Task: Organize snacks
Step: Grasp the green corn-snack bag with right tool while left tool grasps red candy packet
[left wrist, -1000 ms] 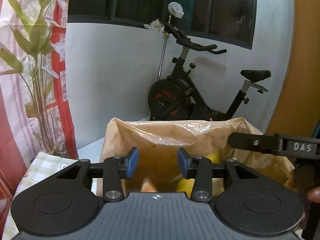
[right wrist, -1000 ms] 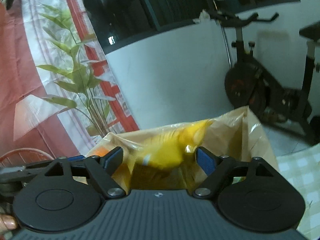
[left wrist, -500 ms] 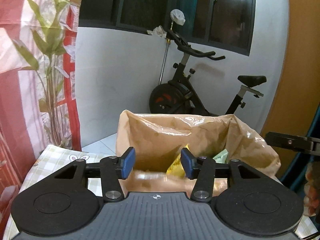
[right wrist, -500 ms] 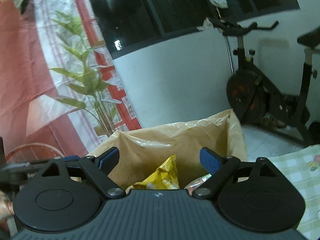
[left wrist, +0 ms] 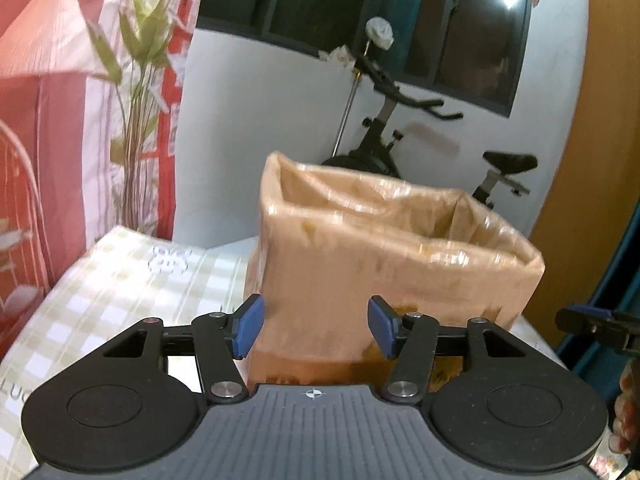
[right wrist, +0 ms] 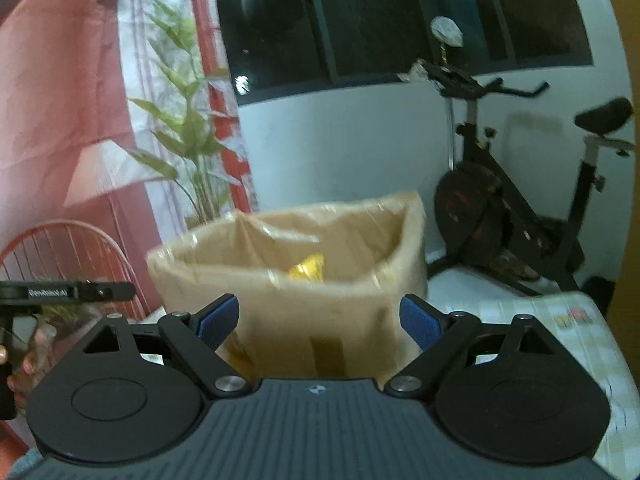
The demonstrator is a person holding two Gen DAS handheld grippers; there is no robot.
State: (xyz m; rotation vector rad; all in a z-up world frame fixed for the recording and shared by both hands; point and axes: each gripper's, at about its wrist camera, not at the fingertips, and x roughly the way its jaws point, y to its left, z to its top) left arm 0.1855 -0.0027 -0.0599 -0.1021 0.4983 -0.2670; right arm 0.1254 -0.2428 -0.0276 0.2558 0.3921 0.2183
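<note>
A cardboard box lined with clear plastic [left wrist: 380,264] stands on the checked tablecloth [left wrist: 120,280]. It also shows in the right wrist view [right wrist: 304,300], where a yellow snack bag [right wrist: 306,268] peeks over its rim. My left gripper [left wrist: 314,330] is open and empty, low in front of the box's near wall. My right gripper [right wrist: 320,322] is open and empty, also in front of the box. Each gripper's body shows at the edge of the other's view.
An exercise bike [right wrist: 520,208] stands on the floor behind the table. A red curtain and a plant [left wrist: 132,92] are at the left. A red wire chair [right wrist: 68,252] is at the left. The tablecloth extends right of the box [right wrist: 560,340].
Both grippers have pulled back and down from above the box opening. The yellow bag left the right gripper and now lies in the box. The jaws of both have opened wider.
</note>
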